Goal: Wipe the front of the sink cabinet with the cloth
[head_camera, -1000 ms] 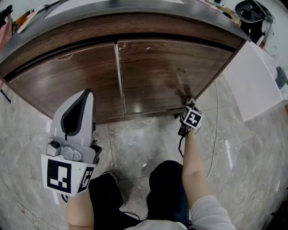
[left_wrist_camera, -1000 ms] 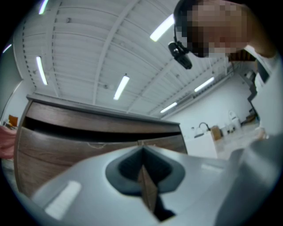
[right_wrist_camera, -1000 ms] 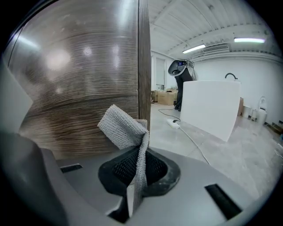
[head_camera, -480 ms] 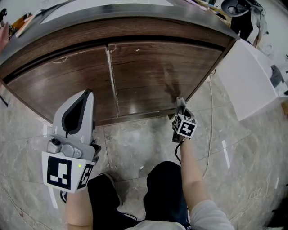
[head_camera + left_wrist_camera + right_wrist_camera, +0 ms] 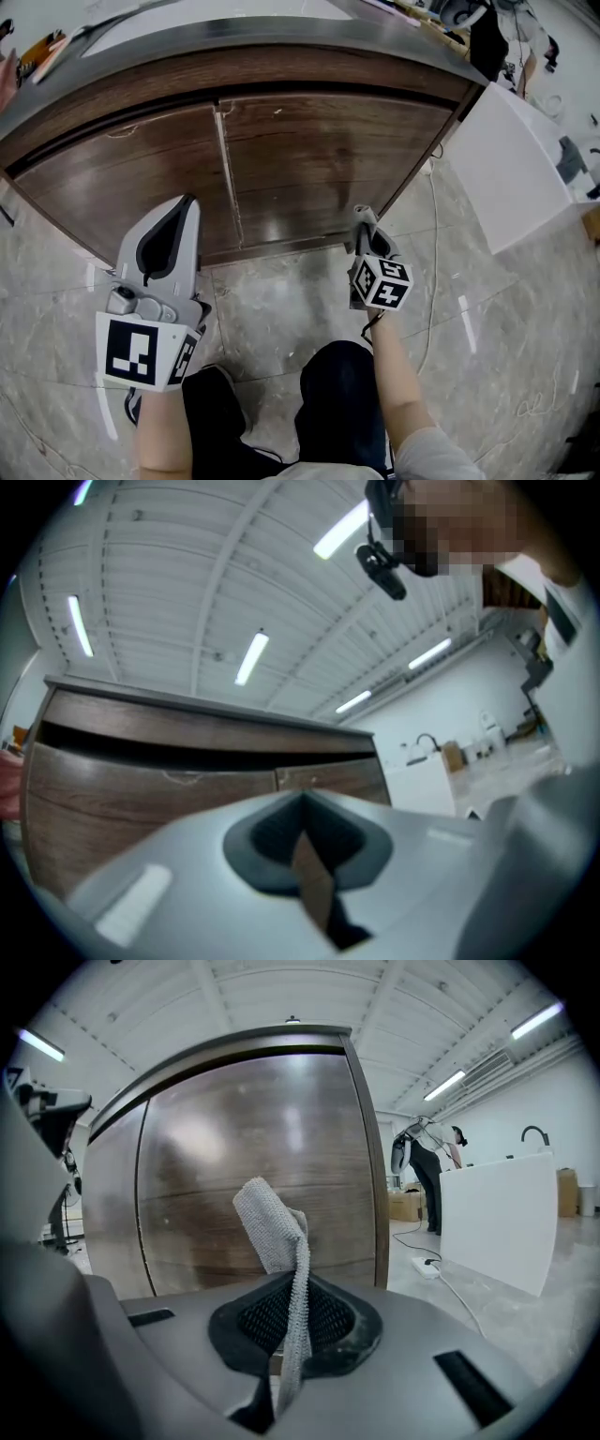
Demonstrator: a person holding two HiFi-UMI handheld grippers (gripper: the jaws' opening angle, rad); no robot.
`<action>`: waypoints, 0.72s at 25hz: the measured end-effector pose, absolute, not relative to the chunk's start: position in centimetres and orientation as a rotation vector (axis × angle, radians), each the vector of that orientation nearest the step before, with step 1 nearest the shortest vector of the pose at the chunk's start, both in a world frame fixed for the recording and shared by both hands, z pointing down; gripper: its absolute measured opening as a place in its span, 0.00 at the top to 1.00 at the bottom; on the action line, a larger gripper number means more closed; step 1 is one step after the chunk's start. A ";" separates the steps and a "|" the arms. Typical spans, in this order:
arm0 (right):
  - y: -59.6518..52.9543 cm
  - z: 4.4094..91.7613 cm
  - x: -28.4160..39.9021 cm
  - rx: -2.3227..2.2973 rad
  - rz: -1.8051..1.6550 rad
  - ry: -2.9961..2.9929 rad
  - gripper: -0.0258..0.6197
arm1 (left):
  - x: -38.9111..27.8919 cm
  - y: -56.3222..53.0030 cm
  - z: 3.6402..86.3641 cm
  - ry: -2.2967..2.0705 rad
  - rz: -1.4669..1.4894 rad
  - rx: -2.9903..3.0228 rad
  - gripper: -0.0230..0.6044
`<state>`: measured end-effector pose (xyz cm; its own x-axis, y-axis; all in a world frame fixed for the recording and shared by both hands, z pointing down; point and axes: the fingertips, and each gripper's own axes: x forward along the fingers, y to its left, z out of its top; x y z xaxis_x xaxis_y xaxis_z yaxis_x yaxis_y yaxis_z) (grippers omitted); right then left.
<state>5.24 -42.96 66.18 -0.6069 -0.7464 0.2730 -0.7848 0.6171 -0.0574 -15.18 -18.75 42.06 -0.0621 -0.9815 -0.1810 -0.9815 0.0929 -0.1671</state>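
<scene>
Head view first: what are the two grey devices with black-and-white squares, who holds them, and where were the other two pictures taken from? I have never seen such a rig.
There is no robot here. A person holds a hand-held gripper in each hand, and the squares are marker cubes that are part of the grippers. The head view comes from a camera on the person's head. It looks down at their legs, the stone-look floor and the brown wooden sink cabinet. The other two pictures come from a camera riding on each gripper.

The left gripper is held near the left door, its fingers together and empty. The right gripper is low by the right door's bottom edge and is shut on a grey knitted cloth. Whether the cloth touches the wood cannot be told.
</scene>
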 end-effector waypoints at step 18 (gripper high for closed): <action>-37.4 54.9 0.4 1.208 0.066 -2.852 0.95 | -17.4 -23.7 45.3 2.065 0.013 -2.070 0.96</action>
<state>0.44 -37.43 54.87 -0.6949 -0.7169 0.0570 -0.7188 0.6949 -0.0223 -17.42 -23.72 45.28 0.0142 -0.9873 -0.1585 -0.9892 0.0093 -0.1463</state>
